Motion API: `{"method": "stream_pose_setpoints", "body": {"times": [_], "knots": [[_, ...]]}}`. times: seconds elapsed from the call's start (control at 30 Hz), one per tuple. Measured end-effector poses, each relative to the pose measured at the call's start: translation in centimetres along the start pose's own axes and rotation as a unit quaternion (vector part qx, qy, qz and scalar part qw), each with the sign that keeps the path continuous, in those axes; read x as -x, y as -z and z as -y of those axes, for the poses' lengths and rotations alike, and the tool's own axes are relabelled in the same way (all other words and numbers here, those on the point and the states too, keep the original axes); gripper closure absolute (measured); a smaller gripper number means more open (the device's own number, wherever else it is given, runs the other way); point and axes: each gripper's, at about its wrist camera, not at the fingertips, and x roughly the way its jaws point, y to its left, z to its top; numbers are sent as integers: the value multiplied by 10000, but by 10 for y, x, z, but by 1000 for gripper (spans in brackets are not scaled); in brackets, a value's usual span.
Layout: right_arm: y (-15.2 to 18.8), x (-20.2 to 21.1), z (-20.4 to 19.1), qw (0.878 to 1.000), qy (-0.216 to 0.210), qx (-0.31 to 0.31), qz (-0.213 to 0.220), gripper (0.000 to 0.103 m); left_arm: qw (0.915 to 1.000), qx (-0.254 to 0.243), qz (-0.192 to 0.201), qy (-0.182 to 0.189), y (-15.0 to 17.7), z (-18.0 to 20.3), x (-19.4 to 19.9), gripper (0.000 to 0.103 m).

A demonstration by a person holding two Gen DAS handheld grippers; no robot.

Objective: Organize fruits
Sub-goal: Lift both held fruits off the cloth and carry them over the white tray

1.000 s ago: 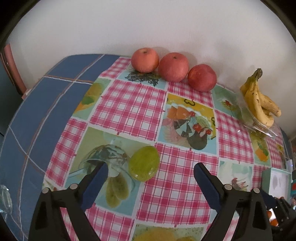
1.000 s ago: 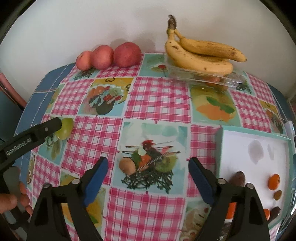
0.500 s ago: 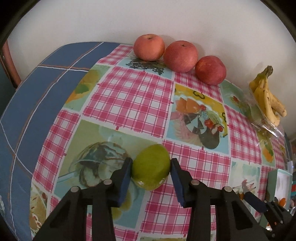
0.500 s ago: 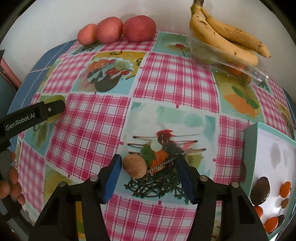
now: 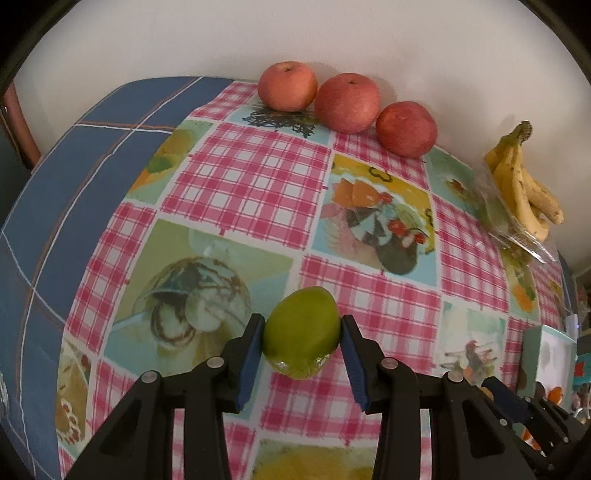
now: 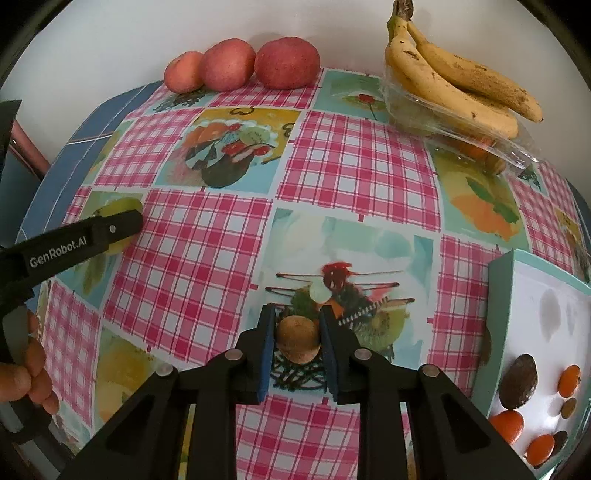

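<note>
1. Left wrist view: pink-checked, fruit-printed tablecloth (image 5: pixel 243 184) against a plain white wall (image 5: pixel 295 33); three red apples (image 5: pixel 347 101) along it. Left gripper (image 5: pixel 302 334) pinching an oval green fruit (image 5: pixel 301 332) on the cloth.
2. Right wrist view: right gripper (image 6: pixel 297 341) pressed onto a small round brown fruit (image 6: pixel 298 340); yellow banana bunch (image 6: pixel 454 77) far right.

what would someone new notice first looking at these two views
Probably the two grips near the table's front: the left gripper is shut on a green fruit, and the right gripper is shut on a small brown fruit. Next, the three red apples lined along the far wall, with the bananas to their right on a clear plastic container.
</note>
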Motion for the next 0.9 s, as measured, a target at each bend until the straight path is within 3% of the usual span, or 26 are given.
{"method": "stream_pose_setpoints", "body": {"times": [0.23,0.6,0.9], "knots": [[7,35,12,9997,-66,-189,122,78,9998,-32,62,174,16,21,30,59],[31,89,34,9985,-78,-390,368,78,9991,-386,96,138,55,49,67,59],[58,113,49,9978,-42,-511,409,78,9981,-520,258,223,74,62,95,59]]}}
